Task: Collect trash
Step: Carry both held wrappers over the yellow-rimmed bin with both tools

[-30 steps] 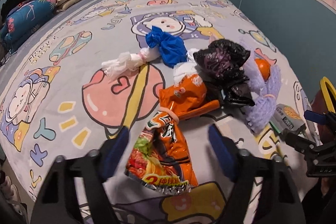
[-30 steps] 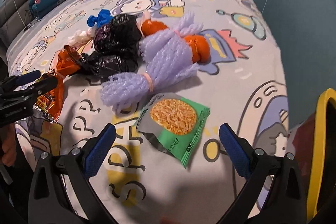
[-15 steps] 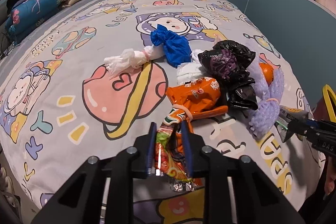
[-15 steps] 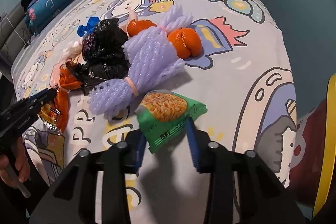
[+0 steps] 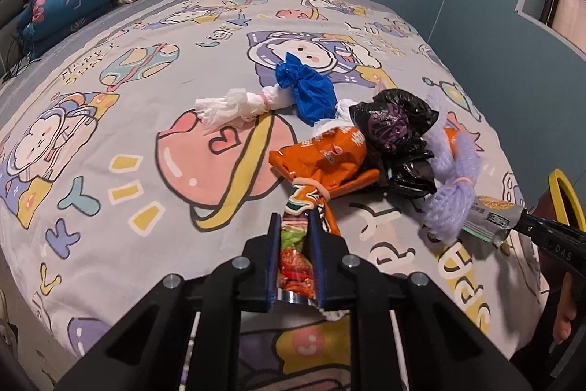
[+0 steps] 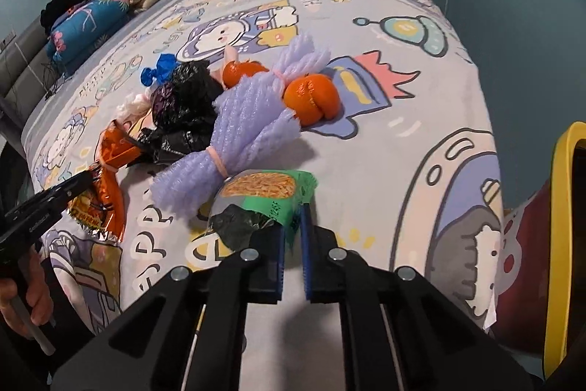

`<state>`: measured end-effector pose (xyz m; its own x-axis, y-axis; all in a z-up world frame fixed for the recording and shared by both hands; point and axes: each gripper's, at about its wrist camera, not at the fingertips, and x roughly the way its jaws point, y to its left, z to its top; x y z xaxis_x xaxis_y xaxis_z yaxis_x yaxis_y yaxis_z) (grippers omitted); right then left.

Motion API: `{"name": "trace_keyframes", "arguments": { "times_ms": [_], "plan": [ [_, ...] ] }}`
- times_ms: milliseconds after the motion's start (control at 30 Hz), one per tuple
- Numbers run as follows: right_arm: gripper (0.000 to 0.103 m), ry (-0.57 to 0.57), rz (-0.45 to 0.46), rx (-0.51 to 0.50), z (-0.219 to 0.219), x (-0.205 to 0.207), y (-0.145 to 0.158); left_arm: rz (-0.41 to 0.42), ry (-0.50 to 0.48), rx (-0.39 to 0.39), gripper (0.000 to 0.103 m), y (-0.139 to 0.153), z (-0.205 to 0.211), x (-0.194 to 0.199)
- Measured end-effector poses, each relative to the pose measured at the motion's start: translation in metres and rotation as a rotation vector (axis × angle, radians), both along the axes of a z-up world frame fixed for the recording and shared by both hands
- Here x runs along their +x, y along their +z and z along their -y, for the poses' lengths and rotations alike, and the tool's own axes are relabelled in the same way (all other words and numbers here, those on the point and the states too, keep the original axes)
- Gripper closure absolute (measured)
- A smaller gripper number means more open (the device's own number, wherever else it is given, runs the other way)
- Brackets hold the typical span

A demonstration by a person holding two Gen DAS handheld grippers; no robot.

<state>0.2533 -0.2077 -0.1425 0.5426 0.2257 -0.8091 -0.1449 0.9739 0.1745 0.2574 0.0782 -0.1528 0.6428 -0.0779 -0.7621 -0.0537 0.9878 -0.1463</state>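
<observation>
Near the bed's front edge, my left claw (image 5: 295, 253) is clamped on the orange noodle wrapper (image 5: 322, 167) — long axis running away from me — while my right claw (image 6: 291, 244) pinches the green packet (image 6: 263, 196) beside the yellow-rimmed bin (image 6: 562, 207).

The orange wrapper's (image 5: 322, 163) lower end is hidden between the left fingers (image 5: 274, 244), black bag (image 5: 395, 134) covers part of the purple netting (image 5: 450, 207), and the yellow rim (image 6: 560, 244) is cut off at the edge.
</observation>
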Motion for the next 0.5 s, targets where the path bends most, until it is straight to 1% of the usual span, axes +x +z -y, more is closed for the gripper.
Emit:
{"name": "trace_keyframes", "arguments": {
  "times_ms": [100, 200, 300, 500],
  "plan": [
    [0.097, -0.010, 0.028, 0.015, 0.004, -0.004, 0.007, 0.015, 0.008, -0.021, 0.090, 0.004, -0.006, -0.008],
    [0.097, -0.018, 0.059, 0.030, 0.009, -0.009, 0.015, 0.025, 0.020, -0.024, 0.091, 0.007, -0.011, -0.012],
    [0.097, -0.034, 0.075, 0.057, 0.015, -0.012, 0.021, 0.034, 0.030, -0.052, 0.091, 0.012, -0.016, -0.016],
    [0.097, -0.064, 0.107, 0.125, 0.030, -0.017, 0.034, 0.081, 0.019, -0.072, 0.091, 0.033, -0.015, -0.030]
  ]
}}
